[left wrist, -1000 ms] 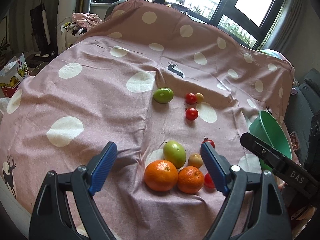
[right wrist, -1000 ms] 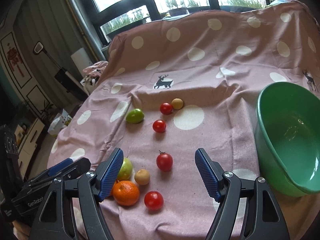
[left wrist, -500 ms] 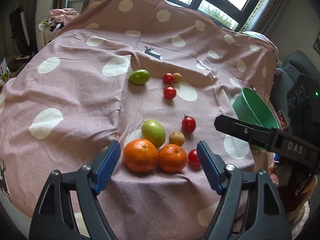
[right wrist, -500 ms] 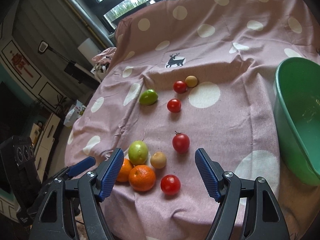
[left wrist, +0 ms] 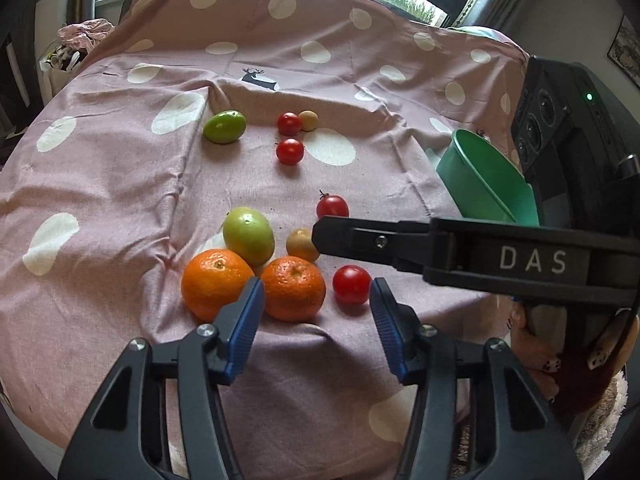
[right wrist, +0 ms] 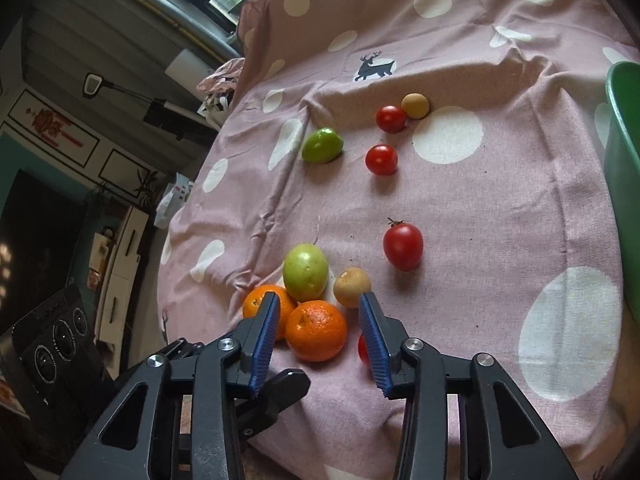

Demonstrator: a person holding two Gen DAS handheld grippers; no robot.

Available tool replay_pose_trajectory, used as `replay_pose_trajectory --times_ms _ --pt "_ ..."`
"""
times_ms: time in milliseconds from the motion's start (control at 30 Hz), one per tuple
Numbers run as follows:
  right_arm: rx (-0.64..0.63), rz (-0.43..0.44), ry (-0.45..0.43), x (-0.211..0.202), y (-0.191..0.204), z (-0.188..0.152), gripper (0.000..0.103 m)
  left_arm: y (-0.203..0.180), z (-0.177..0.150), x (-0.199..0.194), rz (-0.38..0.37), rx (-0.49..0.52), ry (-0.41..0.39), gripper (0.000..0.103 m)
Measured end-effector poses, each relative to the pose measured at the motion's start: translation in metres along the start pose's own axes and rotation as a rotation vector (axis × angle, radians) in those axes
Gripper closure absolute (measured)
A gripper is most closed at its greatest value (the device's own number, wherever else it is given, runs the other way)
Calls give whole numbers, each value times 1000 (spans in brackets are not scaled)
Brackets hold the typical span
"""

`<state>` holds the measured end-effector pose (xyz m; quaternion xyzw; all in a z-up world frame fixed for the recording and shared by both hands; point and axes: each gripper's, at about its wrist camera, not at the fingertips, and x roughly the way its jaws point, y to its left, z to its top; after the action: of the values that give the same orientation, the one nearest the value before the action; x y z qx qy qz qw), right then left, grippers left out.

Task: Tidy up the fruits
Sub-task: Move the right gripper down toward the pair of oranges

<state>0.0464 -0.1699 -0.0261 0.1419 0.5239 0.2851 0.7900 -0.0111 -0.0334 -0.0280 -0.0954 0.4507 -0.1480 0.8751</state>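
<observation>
left gripper (left wrist: 316, 300) jaws closing, half wide, pads clear of fruit; right-hand orange (left wrist: 293, 288) just ahead between tips, red tomato (left wrist: 351, 284) by right pad. right gripper (right wrist: 318, 312) jaws closing, narrower, nothing pinched; orange (right wrist: 317, 330) framed between pads, green fruit (right wrist: 306, 271) beyond. green bowl (left wrist: 486, 182) far right on spotted cloth (left wrist: 120, 184).

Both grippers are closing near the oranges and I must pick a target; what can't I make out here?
- Near red tomato: right wrist view, mostly hidden behind the right gripper.
- Green basin: cut off by the right edge there; its inside is unseen in the left wrist view.
- Left orange: partly covered by a blue finger pad.
</observation>
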Motion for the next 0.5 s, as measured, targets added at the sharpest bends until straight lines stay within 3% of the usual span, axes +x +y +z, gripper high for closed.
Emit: replay_pose_trajectory --times_ms 500 --pt "-63 -67 90 30 8 -1 60 3 -1 17 9 -17 45 50"
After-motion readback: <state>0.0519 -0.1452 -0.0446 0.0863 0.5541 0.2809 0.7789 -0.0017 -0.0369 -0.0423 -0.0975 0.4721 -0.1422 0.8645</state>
